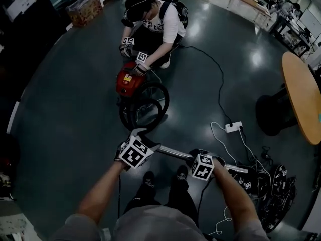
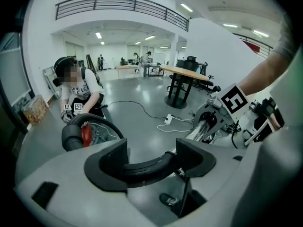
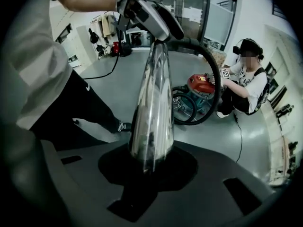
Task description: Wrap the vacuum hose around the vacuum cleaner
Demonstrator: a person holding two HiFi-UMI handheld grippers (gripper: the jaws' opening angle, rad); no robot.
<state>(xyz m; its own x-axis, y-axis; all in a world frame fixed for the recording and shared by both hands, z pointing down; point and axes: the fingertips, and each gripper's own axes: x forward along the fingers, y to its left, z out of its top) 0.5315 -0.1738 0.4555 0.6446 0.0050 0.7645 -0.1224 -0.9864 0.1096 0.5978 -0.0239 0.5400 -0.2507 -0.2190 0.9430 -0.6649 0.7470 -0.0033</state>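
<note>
A red vacuum cleaner (image 1: 129,79) stands on the dark floor with its black hose (image 1: 145,107) looped beside it. The hose ends in a curved black handle (image 2: 151,167) joined to a chrome tube (image 1: 175,152). My left gripper (image 1: 141,134) is shut on that handle, which lies across its jaws in the left gripper view. My right gripper (image 1: 201,154) is shut on the chrome tube (image 3: 154,108), which runs up to the left gripper (image 3: 142,6). The vacuum (image 3: 201,84) and its hose loop (image 3: 210,103) lie beyond.
A crouching person (image 1: 155,19) holds the vacuum with two marked grippers (image 1: 135,49). A white power strip (image 1: 233,127) with trailing cables lies to the right. A round wooden table (image 1: 301,94) and a heap of black gear (image 1: 271,185) stand further right.
</note>
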